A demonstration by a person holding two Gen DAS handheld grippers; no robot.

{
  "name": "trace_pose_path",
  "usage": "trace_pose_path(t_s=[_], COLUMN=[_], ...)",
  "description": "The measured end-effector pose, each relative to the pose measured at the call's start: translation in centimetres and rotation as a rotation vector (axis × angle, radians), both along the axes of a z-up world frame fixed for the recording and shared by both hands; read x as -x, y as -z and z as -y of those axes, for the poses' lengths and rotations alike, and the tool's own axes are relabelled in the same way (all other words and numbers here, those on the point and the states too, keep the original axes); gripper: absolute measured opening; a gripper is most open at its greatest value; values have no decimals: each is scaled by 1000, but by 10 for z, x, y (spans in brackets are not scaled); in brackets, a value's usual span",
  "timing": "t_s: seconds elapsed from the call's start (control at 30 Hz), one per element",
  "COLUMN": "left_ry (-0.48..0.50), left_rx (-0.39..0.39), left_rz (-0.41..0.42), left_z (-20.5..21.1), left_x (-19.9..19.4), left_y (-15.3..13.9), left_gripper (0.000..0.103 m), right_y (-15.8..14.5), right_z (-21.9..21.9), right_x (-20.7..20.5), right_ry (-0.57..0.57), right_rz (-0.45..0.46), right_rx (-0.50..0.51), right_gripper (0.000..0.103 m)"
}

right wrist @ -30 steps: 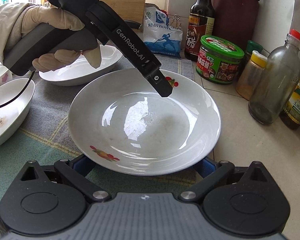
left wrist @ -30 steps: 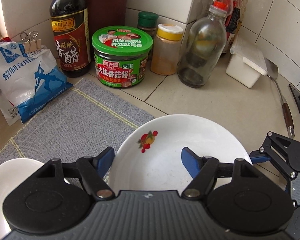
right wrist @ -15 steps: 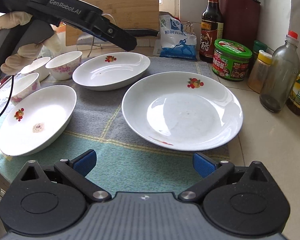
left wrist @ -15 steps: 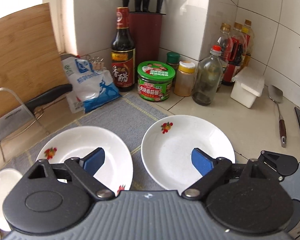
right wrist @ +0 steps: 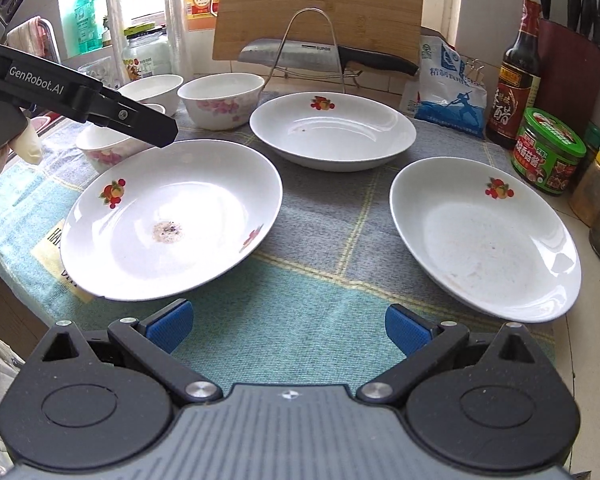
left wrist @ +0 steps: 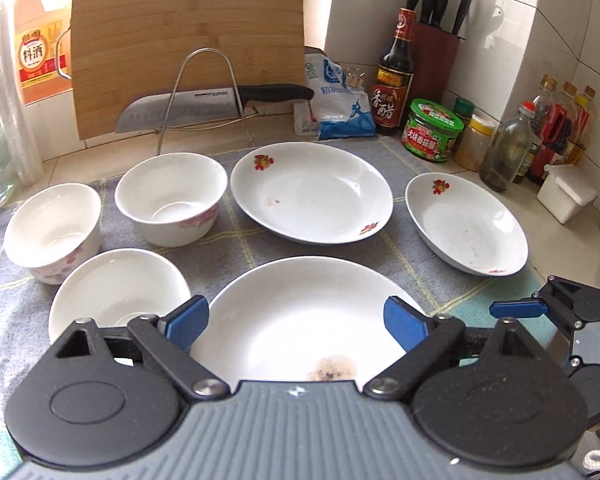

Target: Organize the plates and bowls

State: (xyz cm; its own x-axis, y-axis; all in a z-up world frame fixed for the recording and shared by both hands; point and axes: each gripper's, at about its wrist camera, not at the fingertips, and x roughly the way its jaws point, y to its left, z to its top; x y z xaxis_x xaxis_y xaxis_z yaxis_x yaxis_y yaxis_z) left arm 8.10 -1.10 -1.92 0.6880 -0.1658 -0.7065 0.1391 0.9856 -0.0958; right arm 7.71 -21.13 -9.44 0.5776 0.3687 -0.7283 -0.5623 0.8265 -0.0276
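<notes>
From the left wrist, the left gripper [left wrist: 296,322] had pulled back, jaws wide and empty, above the stained plate [left wrist: 300,312]; three bowls and two more plates sat apart on the counter's cloth [left wrist: 432,280]. From the right wrist, the right gripper [right wrist: 286,326] had also retreated, jaws wide, empty. Nothing was stacked yet.

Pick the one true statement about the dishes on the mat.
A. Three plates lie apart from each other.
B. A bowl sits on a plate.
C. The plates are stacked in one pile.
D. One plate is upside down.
A: the stained plate, far plate and right plate each lie separate on the mat.
</notes>
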Motion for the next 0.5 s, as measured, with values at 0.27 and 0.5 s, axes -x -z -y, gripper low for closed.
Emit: trace_pose_path(t_s=[0.27, 0.5], left_ry=[-32, -62], left_rx=[9, 11], left_rz=[-14, -27], left_z=[-24, -37], left_x=[24, 36], left_y=[3, 3], left_gripper=[94, 94], right_y=[5, 12], right_z=[-30, -55], right_x=[16, 20], right_ry=[-72, -154], right_rz=[-8, -10], right_rx=[25, 38], right_gripper=[103, 103])
